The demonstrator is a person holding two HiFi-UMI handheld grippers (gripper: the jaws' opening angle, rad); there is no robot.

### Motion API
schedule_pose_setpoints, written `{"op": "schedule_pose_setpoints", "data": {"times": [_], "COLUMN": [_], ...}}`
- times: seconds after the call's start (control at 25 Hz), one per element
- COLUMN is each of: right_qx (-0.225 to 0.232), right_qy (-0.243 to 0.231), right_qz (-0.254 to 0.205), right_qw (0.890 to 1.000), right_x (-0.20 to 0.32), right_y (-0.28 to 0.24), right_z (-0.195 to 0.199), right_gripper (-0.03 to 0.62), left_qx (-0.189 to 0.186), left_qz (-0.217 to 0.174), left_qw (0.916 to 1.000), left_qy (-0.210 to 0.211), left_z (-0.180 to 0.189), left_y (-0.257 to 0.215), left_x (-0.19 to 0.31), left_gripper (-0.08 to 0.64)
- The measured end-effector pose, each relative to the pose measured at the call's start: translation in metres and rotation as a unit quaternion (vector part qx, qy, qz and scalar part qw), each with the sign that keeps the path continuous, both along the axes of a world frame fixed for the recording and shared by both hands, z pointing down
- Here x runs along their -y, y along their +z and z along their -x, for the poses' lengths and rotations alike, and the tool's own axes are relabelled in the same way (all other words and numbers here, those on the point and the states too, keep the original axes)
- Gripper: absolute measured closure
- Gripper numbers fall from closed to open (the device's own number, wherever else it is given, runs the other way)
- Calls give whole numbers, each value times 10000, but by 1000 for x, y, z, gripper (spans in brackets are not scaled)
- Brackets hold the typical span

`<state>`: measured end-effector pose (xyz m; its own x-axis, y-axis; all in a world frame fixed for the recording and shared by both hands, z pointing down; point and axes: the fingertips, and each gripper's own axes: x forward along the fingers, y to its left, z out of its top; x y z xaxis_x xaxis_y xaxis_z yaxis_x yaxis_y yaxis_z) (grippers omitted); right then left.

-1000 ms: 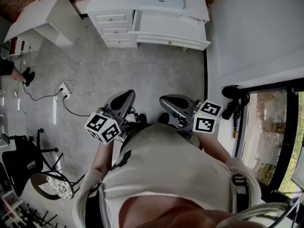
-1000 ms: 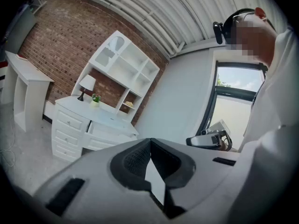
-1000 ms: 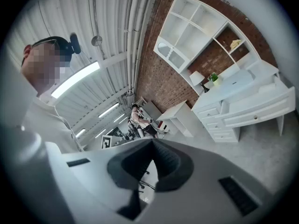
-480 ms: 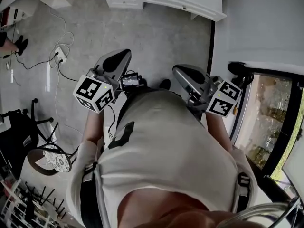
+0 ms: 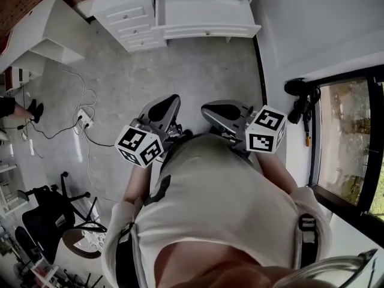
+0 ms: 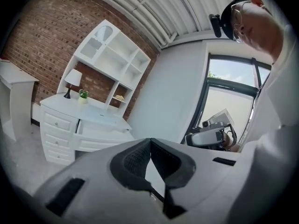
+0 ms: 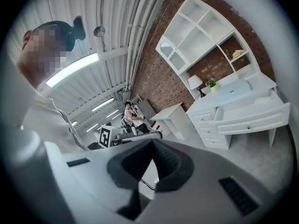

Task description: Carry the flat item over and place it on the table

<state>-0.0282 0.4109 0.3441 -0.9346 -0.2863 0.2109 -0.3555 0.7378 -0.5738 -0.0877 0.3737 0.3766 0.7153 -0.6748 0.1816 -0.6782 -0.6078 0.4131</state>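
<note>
Both grippers are held close to the person's chest and point toward a white desk (image 5: 180, 17). My left gripper (image 5: 165, 104) is shut, and nothing sits between its dark pads (image 6: 135, 160). My right gripper (image 5: 213, 108) is also shut and empty, its pads (image 7: 168, 164) meeting at the tip. A pale flat item (image 7: 233, 90) lies on the desk top beside a lamp (image 7: 195, 83) and a small plant (image 7: 211, 83). In the left gripper view the desk (image 6: 84, 120) stands at the left, under a white shelf unit (image 6: 110, 55).
A grey concrete floor (image 5: 198, 71) lies between me and the desk. Cables and a power strip (image 5: 84, 117) lie at the left, with a black chair (image 5: 48, 212) lower left. A second white table (image 5: 42, 32) stands upper left. A dark-framed window (image 5: 348, 143) and a black device (image 5: 298, 95) are at the right.
The head view tipped down and came back, so the desk shows more fully again. The left gripper swung out to the left, then returned beside the right one. Both jaws stayed shut.
</note>
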Motion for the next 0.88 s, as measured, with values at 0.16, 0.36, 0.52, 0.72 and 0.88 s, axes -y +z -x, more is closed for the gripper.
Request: {"op": "schedule_pose_setpoints", "data": {"times": [0.16,0.36,0.52,0.72,0.88], "right_qx": [252,542,641,776,684], "right_qy": [332,434,188,-306,-920], "right_qz": [-113,-209,-243,-239,-557], "right_qw": [9991,9974,9975,9962,9918], "right_x": [20,35,38,37,29], "right_y": [-6,-13,-10,-9,-15], "right_z": [-45,-91,-116,-131,-122], "right_gripper": [583,583,583,583,583], "left_qx": [161,335,546,937,1021], "left_qz": [-6,-380,-594,-867,-840], "left_qw": [9997,9985,9961,9886,9864], "left_qy": [-180,-186,-368,-792,-980], "left_z": [-32,-84,-116,-131,-128], "left_y": [-7,-26,-30,-35,-32], "left_x": [23,43,49,57,60], "left_gripper": [543,543,543,543,543]}}
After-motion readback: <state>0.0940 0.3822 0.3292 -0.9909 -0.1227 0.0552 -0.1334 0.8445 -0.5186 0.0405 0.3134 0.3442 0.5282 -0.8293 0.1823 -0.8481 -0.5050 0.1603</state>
